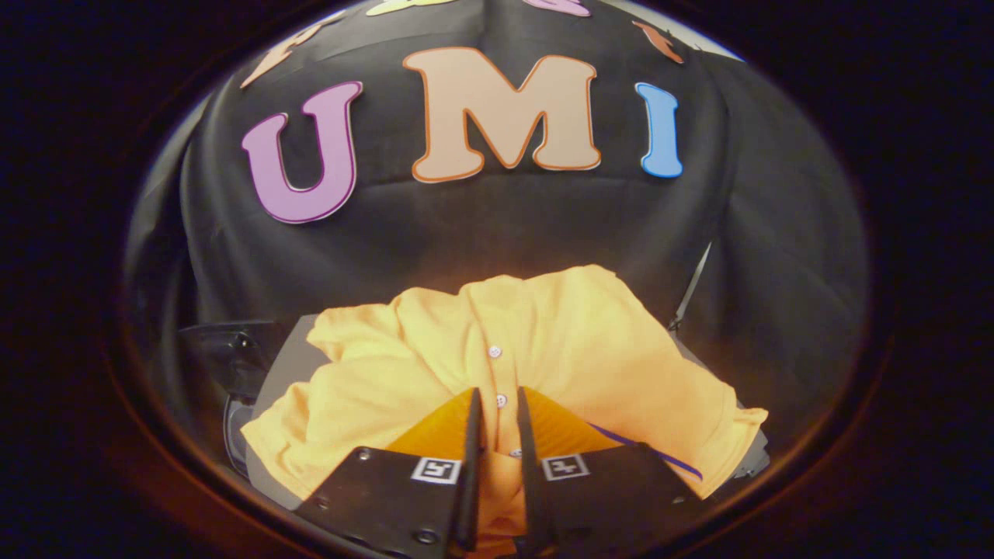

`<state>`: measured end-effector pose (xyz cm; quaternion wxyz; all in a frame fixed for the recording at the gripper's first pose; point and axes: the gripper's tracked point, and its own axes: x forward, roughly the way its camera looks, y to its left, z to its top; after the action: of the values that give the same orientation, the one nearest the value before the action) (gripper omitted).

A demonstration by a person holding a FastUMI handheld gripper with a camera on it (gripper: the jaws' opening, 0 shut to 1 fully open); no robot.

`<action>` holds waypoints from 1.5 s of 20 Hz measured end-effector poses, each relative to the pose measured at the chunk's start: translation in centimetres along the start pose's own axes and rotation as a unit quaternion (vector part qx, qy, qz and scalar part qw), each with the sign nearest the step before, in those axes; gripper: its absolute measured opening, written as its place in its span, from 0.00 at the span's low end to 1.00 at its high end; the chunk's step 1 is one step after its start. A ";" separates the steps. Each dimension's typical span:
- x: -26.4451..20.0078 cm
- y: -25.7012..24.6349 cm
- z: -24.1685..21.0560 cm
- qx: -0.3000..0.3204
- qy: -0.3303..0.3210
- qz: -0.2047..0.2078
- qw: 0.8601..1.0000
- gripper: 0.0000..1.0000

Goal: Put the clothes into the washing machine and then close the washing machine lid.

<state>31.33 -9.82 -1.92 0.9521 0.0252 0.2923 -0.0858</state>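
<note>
Clamped in the hand-held gripper (497,404), a yellow buttoned shirt (575,341) drapes over the washing machine (283,361).

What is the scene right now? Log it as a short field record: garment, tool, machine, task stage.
garment: yellow shirt, buttoned placket facing the camera, bunched and draped over the grey machine top
tool: tool nearly closed, a fold of the shirt's placket pinched between its fingers
machine: washing machine, grey edge showing beside the shirt; drum opening and lid hidden by the fabric
backdrop: black cloth wall behind the machine
task stage: shirt gripped; whether it is inside the drum cannot be told; lid closing not yet visible
</note>
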 end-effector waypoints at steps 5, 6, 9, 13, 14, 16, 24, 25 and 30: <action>-1.4 1.2 -0.5 0.070 -0.007 0.082 0.994 0.05; -2.2 1.8 -0.3 0.092 -0.020 0.106 0.990 0.04; -4.3 1.7 0.4 0.090 -0.054 0.126 0.986 0.02; -7.5 1.9 3.0 0.074 -0.102 0.116 0.985 0.02; -8.4 2.2 3.7 0.072 -0.113 0.117 0.984 0.02; -9.9 3.1 5.1 0.069 -0.131 0.110 0.983 0.01; -14.5 9.2 8.7 0.089 -0.163 0.142 0.972 0.02; -14.5 10.1 8.6 0.090 -0.159 0.146 0.972 0.01; -14.7 17.1 7.5 0.098 -0.149 0.185 0.966 0.01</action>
<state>26.59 8.42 12.53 0.9772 0.1587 0.1272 0.0607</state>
